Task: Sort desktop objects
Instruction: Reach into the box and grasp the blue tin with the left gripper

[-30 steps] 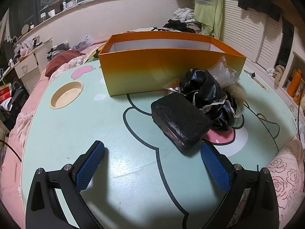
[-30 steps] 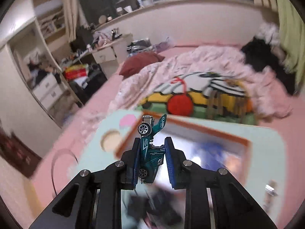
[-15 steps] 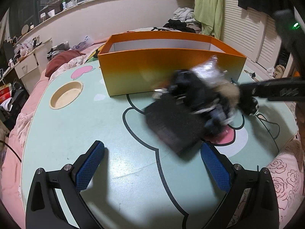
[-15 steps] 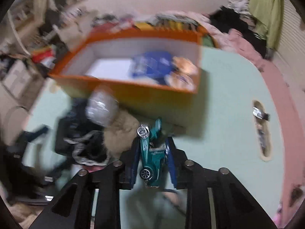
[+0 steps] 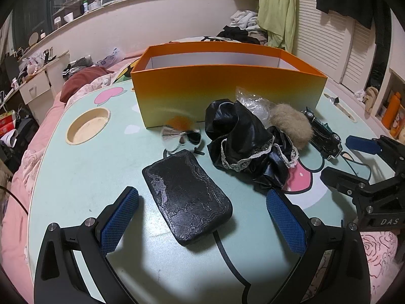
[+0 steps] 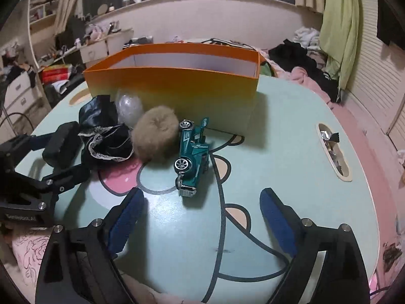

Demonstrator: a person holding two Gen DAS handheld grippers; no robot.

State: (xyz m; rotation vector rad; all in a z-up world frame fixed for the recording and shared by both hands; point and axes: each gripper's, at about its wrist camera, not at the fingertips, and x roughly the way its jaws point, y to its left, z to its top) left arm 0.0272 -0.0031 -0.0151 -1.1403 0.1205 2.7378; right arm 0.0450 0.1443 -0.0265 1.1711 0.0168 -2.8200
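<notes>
Since a second ago, the small teal toy car [image 6: 192, 154] is no longer sitting between the blue pads of the right tongs [image 6: 200, 217]; it is now lying tilted on the pale green cartoon-printed table [image 6: 283, 136], just ahead of those tongs and free of them. Their jaws have just been opening and are now standing wide, with only bare table between the pads. The black textured rectangular case [image 5: 187, 197] is also lying in a different place, turned and nearer the left tongs [image 5: 202, 220], and a pair of mirrored sunglasses [image 5: 179, 134] is now showing beyond it, partly blurred.

In the right wrist view the car is touching the fluffy beige fur pompom [image 6: 155, 135] on its left side, and is sitting just in front of the near corner of the orange cardboard box [image 6: 174, 88]. Beside the pompom, a heap of glossy black fabric with pale lace trim [image 6: 106, 136] is lying with a crumpled clear plastic bag [image 6: 129, 109] behind it, against the box wall.

In the left wrist view the left tongs are hovering over the table with jaws spread wide and nothing between the pads; the black case is lying just ahead, between and beyond the fingertips without touching them. The right tongs are showing at the right edge there, beside the car [image 5: 324, 136].
</notes>
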